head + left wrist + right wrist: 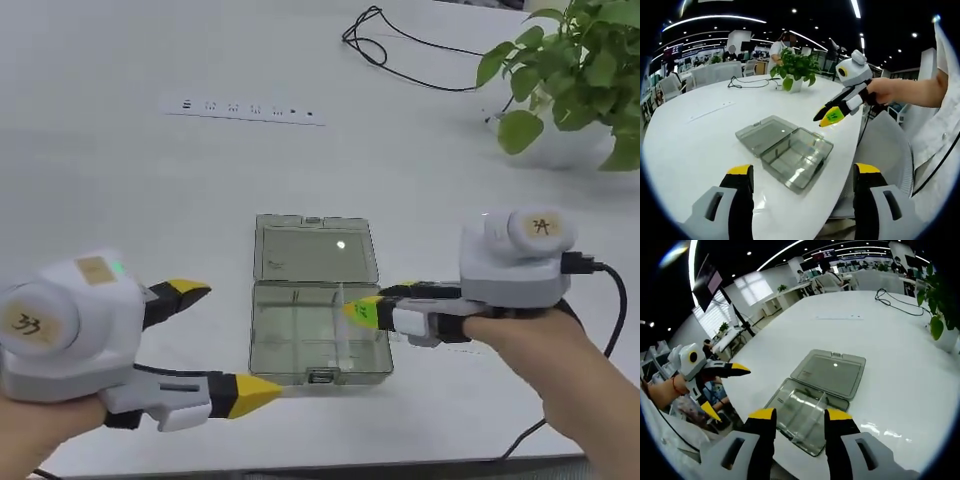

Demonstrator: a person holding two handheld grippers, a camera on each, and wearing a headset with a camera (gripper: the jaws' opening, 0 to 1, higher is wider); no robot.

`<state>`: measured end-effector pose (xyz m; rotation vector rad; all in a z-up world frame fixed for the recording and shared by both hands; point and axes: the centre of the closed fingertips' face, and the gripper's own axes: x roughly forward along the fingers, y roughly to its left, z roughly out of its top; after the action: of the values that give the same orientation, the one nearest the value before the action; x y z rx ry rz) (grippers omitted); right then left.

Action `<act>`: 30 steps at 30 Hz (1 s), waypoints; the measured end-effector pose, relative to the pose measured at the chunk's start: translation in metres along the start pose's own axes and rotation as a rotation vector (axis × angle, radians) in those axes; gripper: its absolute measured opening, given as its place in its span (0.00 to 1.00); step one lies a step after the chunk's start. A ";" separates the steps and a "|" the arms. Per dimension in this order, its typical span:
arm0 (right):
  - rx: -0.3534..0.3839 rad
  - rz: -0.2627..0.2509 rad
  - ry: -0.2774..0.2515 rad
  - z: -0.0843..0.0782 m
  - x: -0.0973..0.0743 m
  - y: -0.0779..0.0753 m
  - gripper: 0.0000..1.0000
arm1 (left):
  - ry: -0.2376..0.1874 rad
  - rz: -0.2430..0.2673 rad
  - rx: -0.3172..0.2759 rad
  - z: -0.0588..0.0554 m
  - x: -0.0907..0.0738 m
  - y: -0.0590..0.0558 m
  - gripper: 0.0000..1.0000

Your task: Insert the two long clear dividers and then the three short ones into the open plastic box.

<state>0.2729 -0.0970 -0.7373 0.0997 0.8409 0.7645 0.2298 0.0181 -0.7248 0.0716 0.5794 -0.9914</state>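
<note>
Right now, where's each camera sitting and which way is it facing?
Head view: on headset, facing forward-down at the open box; left tongs, right tongs, left hand, right hand show.
Left gripper view: on left tongs, facing box and plant; own jaws below, right tongs at right.
Right gripper view: on right tongs, facing box; own jaws below, left tongs at left.
Shared: all see the box.
</note>
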 end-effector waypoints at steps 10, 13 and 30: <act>-0.218 0.043 -0.009 -0.005 -0.021 0.004 0.52 | 0.045 0.087 -0.045 -0.017 -0.012 0.022 0.82; -0.231 0.055 -0.014 -0.008 -0.027 0.004 0.55 | 0.075 0.104 -0.066 -0.024 -0.015 0.028 0.82; -0.389 0.097 -0.037 -0.030 -0.043 -0.003 0.65 | 0.296 0.194 -0.149 -0.073 -0.022 0.053 0.73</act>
<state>0.2352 -0.1330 -0.7315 -0.1928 0.6430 1.0023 0.2318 0.0874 -0.7865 0.1409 0.8990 -0.7511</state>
